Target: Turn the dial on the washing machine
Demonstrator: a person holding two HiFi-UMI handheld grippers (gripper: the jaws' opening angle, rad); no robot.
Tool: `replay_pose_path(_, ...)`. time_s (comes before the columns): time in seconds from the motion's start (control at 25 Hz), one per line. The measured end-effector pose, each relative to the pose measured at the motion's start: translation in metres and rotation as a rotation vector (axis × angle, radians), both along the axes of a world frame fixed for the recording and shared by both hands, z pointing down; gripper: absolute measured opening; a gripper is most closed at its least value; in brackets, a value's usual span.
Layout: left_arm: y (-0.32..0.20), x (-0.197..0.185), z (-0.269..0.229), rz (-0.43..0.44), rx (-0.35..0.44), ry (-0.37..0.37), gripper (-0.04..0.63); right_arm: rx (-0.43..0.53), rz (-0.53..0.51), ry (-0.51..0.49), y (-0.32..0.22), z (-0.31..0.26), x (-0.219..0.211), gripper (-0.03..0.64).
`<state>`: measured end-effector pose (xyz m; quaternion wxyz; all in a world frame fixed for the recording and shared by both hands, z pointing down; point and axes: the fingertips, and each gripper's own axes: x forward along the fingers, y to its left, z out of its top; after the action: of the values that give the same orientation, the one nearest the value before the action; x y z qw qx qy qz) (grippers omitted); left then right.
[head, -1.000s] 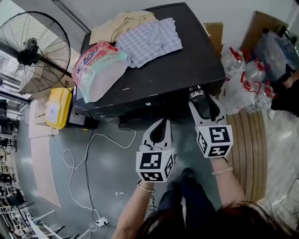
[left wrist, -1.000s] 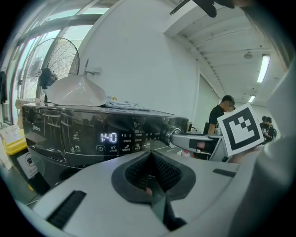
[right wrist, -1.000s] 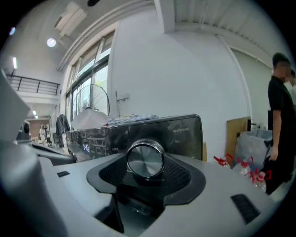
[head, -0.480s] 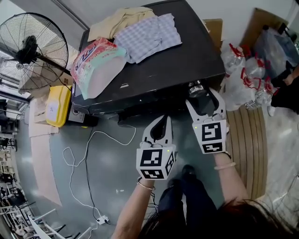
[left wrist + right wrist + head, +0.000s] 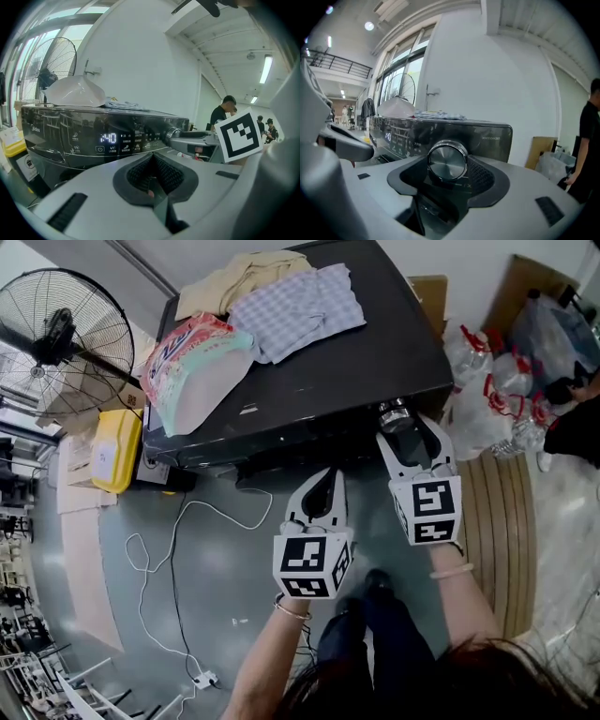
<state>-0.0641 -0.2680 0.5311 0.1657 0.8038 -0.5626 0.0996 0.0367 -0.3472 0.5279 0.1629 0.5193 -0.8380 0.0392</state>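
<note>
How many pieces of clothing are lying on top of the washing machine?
2, both at the back of the washer: a beige one on the left and a checked one right beside it. Others may be hidden beneath.

Each hand carries a pale grey, smooth-shelled tool, the left gripper (image 5: 325,482) and the right gripper (image 5: 412,439), with dark ribbed pads (image 5: 164,171) inside the jaws and a white cube (image 5: 312,565) of black square markers at the rear; the right one's jaws have just been closing, the dial (image 5: 395,415) between them. A thin bracelet (image 5: 291,616) circles the left wrist, a pale band (image 5: 450,571) the right, and the legs wear what look like dark trousers (image 5: 384,652) and a dark shoe (image 5: 377,589).
</note>
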Motion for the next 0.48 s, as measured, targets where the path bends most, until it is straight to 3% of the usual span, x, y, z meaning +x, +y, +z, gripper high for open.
replay_pose_path(0.28,0.0002,0.0015,-0.0004,0.009,0.0,0.001,0.014,-0.076,0.033,-0.211,-0.0024,0.0016,0.0048,0.288)
replay_pose_path(0.48,0.0028,0.0044,0.0011,0.014,-0.003,0.003,0.015,-0.031,-0.002,-0.084,-0.0006,0.0014,0.0018,0.292)
